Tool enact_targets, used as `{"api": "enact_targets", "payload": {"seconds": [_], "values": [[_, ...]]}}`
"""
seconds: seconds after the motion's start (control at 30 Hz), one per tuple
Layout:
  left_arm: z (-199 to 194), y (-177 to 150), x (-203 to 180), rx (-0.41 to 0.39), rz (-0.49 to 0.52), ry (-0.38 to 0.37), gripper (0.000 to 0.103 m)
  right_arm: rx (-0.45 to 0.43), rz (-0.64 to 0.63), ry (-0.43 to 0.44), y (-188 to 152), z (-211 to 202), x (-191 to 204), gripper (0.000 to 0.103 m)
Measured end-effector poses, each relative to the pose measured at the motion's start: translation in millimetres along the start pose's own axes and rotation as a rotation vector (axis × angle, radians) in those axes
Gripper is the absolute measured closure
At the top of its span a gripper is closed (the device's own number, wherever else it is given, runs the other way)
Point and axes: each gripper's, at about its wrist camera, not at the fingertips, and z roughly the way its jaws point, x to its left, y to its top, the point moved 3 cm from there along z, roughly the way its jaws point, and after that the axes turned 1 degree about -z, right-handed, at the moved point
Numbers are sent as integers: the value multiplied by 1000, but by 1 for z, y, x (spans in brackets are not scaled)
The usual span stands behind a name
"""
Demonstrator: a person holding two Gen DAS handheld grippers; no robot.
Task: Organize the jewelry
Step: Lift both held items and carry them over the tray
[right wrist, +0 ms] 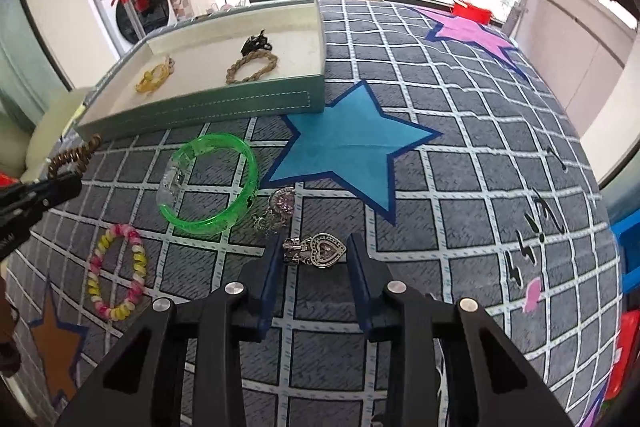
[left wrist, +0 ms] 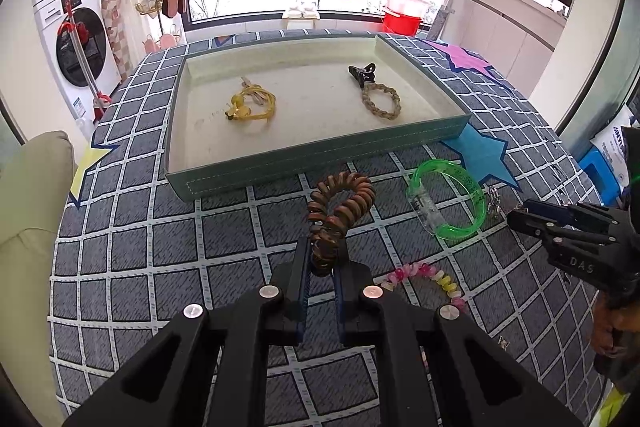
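**Spiral hair tie held above the cloth, heart pendant waiting between open fingers**

The left gripper point(left wrist: 322, 259) is clenched on a brown spiral hair tie point(left wrist: 340, 203), which is lifted near the front wall of the green tray point(left wrist: 320, 163). The right gripper point(right wrist: 316, 267) is spread open, and a silver heart pendant point(right wrist: 320, 251) is seen lying on the cloth between its fingers, not yet grasped.

Only the lower end of the coil is pinched, so it is judged that the tie could spring out or catch on the tray wall if it is carried too low. The pendant is small and flat; it could be pushed away on the cloth when the fingers are closed, and a second silver piece point(right wrist: 276, 209) lies just beside it.

In the tray a yellow tie point(left wrist: 250, 105), a braided tie point(left wrist: 380, 101) and a black clip point(left wrist: 362, 71) are already placed. A green bangle point(right wrist: 208, 183) and a pink-yellow spiral tie point(right wrist: 116, 271) are left outside.

The surface is covered by a grey checked cloth point(right wrist: 440, 227) with coloured stars. Far behind, a large window and stacked washing machines point(left wrist: 76, 39) are visible.
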Motion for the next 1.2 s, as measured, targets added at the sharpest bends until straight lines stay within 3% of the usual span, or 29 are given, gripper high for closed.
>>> {"api": "enact_targets", "payload": {"seconds": [0.27,0.53,0.83,1.2], "values": [[-10,4,-2,-22,-1,-14,79,-29,43,51,4,-25,-4,68],[-26,20,7,-57,-25,-29,79,-81,54,131,34,-48,9,68],[-30,56,25,-97,-41,-4,79,-117,32,173,87,-50,26,68],[-1,102,46,-95,-68,30,79,-104,43,197,156,-18,35,68]]}}
